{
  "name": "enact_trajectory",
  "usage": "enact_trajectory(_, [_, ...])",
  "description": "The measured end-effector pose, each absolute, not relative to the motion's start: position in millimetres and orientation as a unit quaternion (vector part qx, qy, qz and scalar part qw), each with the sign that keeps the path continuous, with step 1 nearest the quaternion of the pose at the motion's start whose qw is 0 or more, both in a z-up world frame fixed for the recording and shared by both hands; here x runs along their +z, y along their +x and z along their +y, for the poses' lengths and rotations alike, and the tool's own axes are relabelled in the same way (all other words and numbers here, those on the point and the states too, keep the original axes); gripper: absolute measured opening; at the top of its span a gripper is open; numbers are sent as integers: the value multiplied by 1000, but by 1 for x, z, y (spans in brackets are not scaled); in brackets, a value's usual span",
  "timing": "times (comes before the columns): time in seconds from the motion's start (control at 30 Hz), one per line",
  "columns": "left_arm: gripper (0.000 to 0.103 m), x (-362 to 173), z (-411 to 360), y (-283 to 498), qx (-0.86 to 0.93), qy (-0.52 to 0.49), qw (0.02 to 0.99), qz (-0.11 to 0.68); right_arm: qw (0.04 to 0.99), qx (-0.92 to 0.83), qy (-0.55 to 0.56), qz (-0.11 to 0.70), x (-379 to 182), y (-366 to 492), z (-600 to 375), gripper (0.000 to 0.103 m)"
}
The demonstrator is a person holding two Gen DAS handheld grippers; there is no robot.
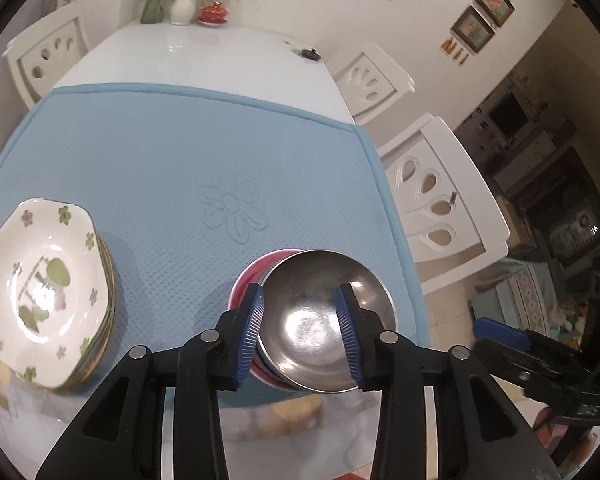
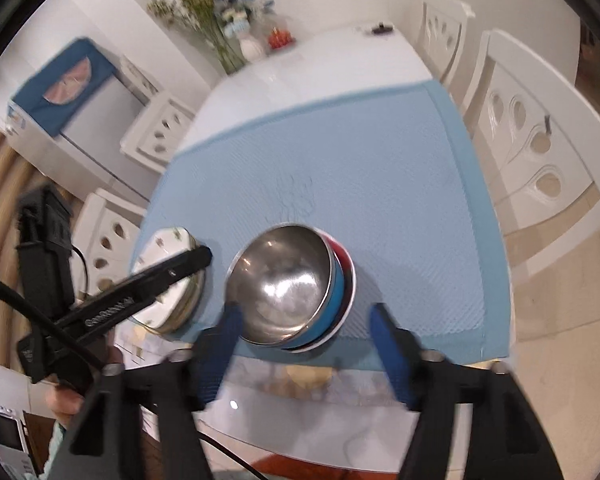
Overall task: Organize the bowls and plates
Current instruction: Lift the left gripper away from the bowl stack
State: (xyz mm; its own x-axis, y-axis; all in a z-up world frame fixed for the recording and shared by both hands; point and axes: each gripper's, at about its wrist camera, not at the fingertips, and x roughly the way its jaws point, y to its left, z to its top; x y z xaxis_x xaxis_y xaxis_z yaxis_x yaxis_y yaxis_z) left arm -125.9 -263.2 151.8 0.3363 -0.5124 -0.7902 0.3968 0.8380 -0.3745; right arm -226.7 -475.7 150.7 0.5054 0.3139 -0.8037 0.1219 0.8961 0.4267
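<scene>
A stack of nested bowls sits near the front edge of the blue mat [image 1: 172,160] [image 2: 380,152]. A steel bowl [image 1: 320,320] [image 2: 288,284] is on top, with blue, red and white rims showing beneath it in the right wrist view. To its left is a stack of white plates with green clover prints [image 1: 44,288] [image 2: 168,248]. My left gripper [image 1: 302,332] [image 2: 202,258] hovers above the bowls, jaws partly apart and pressing on nothing. My right gripper [image 2: 306,330] stands wide open just in front of the bowl stack, holding nothing.
The mat lies on a white glossy table [image 1: 204,56] with vases of flowers [image 1: 182,4] and a red lidded dish [image 1: 214,14] at the far end. A small dark object [image 1: 310,54] sits at the far right edge. White chairs [image 1: 440,196] flank the table.
</scene>
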Motion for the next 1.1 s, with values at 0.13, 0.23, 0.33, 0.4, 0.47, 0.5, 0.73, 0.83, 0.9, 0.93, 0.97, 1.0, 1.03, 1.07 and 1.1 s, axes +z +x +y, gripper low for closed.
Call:
enact_trajectory(0.13, [48,156,-266,-137,-265,-66,820,504,842,73,218,488,157,-233,-483,69])
enact_trajectory(0.23, [65,161,-263,-146,-254,-80,824,501,843,88,214,486,158,-231,-487,69])
enact_trajectory(0.33, [65,166,-257,-152,-243,-83,830,496,846,98,213,480,160,-229,-492,69])
enact_trajectory(0.4, [65,167,-252,-153,-232,-85,833,495,846,99,214,479,157,-228,-497,69])
enact_trajectory(0.47, [65,164,-245,-155,-224,-95,833,497,844,98,217,481,152,-224,-504,69])
enact_trajectory(0.5, [65,163,-242,-156,-223,-99,832,499,842,98,219,483,150,-222,-507,69])
enact_trajectory(0.73, [65,136,-235,-152,-223,-116,812,527,826,94,224,508,128,-202,-520,69])
enact_trajectory(0.83, [65,118,-231,-148,-220,-132,795,549,821,96,218,519,118,-192,-514,69])
enact_trajectory(0.9, [65,112,-229,-147,-215,-137,792,554,824,95,208,518,115,-188,-508,69])
enact_trajectory(0.93, [65,109,-228,-147,-212,-136,792,556,826,96,202,518,114,-187,-505,69])
enact_trajectory(0.97, [65,107,-228,-147,-211,-135,792,557,828,96,190,519,111,-185,-501,69])
enact_trajectory(1.0, [65,107,-228,-148,-211,-133,792,557,830,92,179,520,107,-184,-498,69])
enact_trajectory(1.03, [65,106,-227,-148,-210,-130,793,557,832,86,167,522,102,-184,-494,69])
enact_trajectory(1.07, [65,105,-227,-149,-209,-125,794,558,832,85,159,524,96,-185,-491,69])
enact_trajectory(1.1, [65,104,-226,-149,-208,-122,794,558,832,87,159,524,90,-186,-490,69])
